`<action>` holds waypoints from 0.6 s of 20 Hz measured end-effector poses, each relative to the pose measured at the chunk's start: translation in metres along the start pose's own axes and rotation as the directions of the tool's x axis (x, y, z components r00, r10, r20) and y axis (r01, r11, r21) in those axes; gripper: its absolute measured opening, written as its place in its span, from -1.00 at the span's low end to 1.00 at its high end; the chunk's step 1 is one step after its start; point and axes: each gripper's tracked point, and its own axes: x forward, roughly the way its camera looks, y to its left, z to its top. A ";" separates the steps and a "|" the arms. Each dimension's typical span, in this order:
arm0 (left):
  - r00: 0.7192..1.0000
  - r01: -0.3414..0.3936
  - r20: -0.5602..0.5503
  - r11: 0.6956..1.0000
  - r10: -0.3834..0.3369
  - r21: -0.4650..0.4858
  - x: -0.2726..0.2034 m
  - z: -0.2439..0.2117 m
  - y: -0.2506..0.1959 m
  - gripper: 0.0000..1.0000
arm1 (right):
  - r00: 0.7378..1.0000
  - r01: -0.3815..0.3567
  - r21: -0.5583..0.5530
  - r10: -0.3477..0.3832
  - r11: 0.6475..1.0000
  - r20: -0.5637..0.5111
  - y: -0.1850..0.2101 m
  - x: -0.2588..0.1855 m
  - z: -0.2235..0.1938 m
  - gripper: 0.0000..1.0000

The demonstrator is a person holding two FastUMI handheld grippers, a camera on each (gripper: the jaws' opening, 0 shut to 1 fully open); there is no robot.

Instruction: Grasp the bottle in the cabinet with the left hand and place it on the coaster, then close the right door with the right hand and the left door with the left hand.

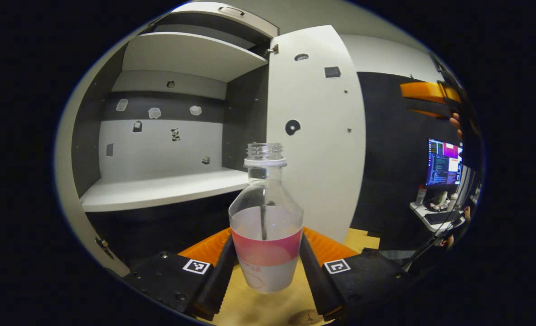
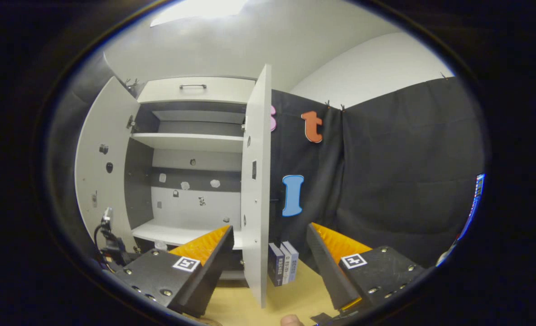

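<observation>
A clear, capless bottle (image 1: pixel 266 226) with a pink label band, part full of liquid, stands upright between my left gripper's (image 1: pixel 266 235) fingers, which press on both its sides. It is outside the cabinet, over the wooden tabletop (image 1: pixel 245 308). A round brown coaster (image 1: pixel 305 318) lies just below and right of the bottle's base at the view's bottom edge. The cabinet's lower shelf (image 1: pixel 168 188) is bare. In the right gripper view my right gripper (image 2: pixel 270 227) is open, facing the edge of the open right door (image 2: pixel 256 181). The left door (image 2: pixel 100 172) also stands open.
Small books (image 2: pixel 282 265) stand on the table just right of the right door. In the left gripper view the right door (image 1: pixel 315 136) stands close behind the bottle. A hand (image 1: pixel 454 121) shows at far right. A monitor (image 1: pixel 444 163) and desk lie beyond.
</observation>
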 end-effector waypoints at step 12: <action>0.985 0.152 -0.069 0.981 -0.161 -0.119 -0.023 -0.133 -0.064 0.53 | 0.998 0.052 -0.013 -0.052 0.999 -0.044 -0.006 -0.016 -0.007 0.95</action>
